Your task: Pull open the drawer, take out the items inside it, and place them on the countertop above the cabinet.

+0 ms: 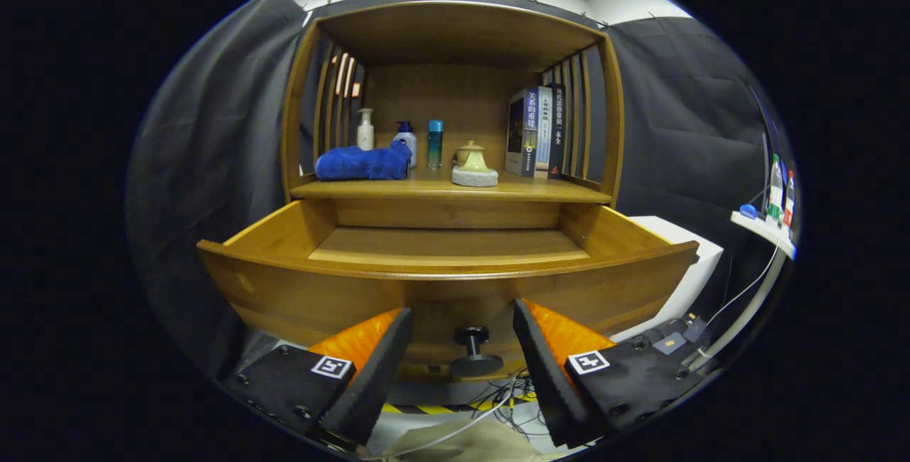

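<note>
A wooden cabinet's drawer [284,284] is pulled out toward me, and its visible inside floor [448,243] is bare wood. The drawer's dark round knob [474,350] sits between my fingers, touching neither. My gripper [462,327] is open, its fingertips close to the drawer front. On the countertop [540,190] above the drawer lie a blue towel [362,163], a white pump bottle [365,129], a blue-capped white bottle [407,139], a teal bottle [435,143], a cream lidded pot [474,166] and several upright books [537,131].
Slatted wooden sides and a top board enclose the countertop shelf. A white box [693,263] stands right of the cabinet. A white side shelf [764,229] with bottles is further right. Cables and black-yellow tape [455,406] lie on the floor below the drawer.
</note>
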A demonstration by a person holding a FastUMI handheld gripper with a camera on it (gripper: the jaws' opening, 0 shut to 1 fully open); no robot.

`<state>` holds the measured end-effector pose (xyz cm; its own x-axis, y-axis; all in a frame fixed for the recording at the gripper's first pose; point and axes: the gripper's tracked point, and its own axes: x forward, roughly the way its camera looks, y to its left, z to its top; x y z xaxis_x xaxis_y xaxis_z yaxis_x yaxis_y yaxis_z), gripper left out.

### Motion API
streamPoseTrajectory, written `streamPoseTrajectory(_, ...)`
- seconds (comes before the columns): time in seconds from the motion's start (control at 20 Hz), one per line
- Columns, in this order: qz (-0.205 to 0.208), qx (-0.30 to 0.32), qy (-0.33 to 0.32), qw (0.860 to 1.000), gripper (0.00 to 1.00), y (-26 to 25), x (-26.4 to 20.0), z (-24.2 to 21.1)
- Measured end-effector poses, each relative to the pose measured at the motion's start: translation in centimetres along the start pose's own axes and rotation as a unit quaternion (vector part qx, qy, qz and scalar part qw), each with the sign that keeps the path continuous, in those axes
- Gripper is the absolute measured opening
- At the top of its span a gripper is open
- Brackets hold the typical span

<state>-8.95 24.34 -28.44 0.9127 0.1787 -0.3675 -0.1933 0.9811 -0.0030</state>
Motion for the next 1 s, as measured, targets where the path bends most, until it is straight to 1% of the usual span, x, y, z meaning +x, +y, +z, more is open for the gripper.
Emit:
streamPoseTrajectory(0.1,0.003,0.008,0.003,1.000,0.95,0.1,0.4,0.3)
streamPoseTrajectory(0.2,0.001,-0.007,0.000,1.000,0.96,0.1,1.1,0.8)
streamPoseTrajectory(0.3,0.002,-0.007,-0.004,1.000,0.96,0.1,2.1,1.4)
streamPoseTrajectory(0.35,0.004,-0.002,-0.007,1.000,0.95,0.6,1.6,1.8)
streamPoseTrajectory(0.55,0.009,0.002,-0.024,1.000,0.95,0.5,4.4,4.0)
streamPoseTrajectory(0.85,0.008,-0.013,-0.029,0.999,0.95,0.4,6.6,4.5)
streamPoseTrajectory(1.0,0.005,-0.008,-0.029,1.000,0.95,0.4,7.4,4.6)
